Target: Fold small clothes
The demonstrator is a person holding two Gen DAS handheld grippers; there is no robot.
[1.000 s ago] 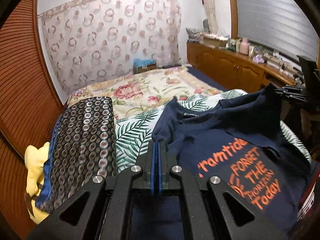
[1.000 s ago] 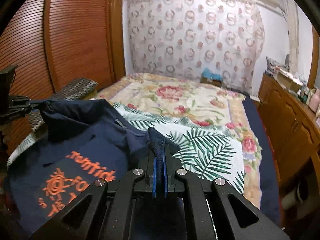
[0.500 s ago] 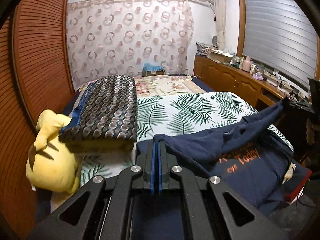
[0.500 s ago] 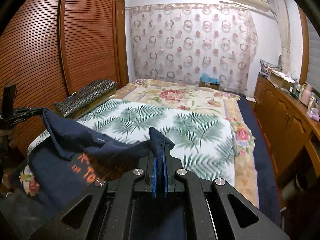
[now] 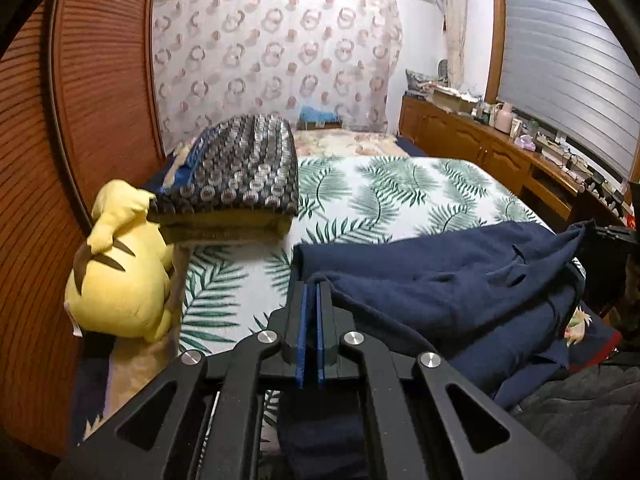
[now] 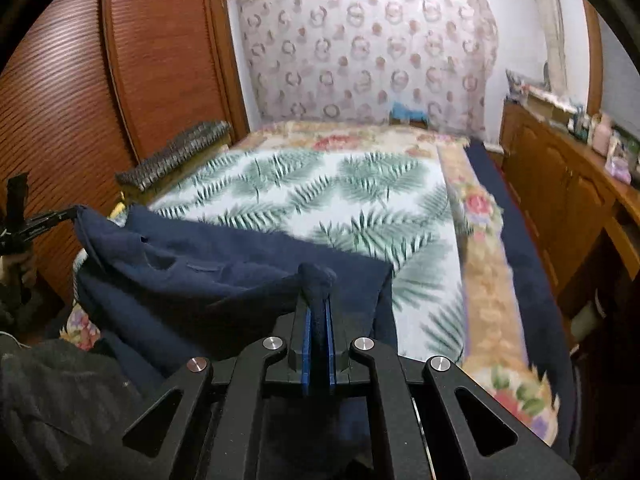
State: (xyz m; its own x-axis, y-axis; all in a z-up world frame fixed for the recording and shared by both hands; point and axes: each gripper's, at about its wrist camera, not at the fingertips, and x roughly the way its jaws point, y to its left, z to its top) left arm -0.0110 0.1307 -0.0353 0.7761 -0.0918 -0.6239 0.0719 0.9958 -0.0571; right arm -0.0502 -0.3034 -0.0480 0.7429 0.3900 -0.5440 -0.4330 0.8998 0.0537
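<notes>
A navy T-shirt (image 5: 452, 280) lies folded over at the near edge of the bed, its orange print hidden. My left gripper (image 5: 310, 286) is shut on one corner of the shirt, with cloth hanging below the jaws. My right gripper (image 6: 318, 304) is shut on another corner of the same shirt (image 6: 224, 276). The shirt stretches between the two grippers. The right gripper shows far right in the left wrist view (image 5: 612, 232), the left gripper far left in the right wrist view (image 6: 36, 224).
The bed has a palm-leaf sheet (image 5: 384, 196) and a floral cover (image 6: 488, 280). A patterned folded blanket (image 5: 244, 172) and a yellow plush toy (image 5: 120, 276) lie at the left. Wooden louvre doors (image 6: 120, 80) stand left, a wooden cabinet (image 5: 480, 148) right.
Both grippers pulled the held shirt edge back toward the near edge of the bed, folding the shirt over itself. The orange print went out of sight.
</notes>
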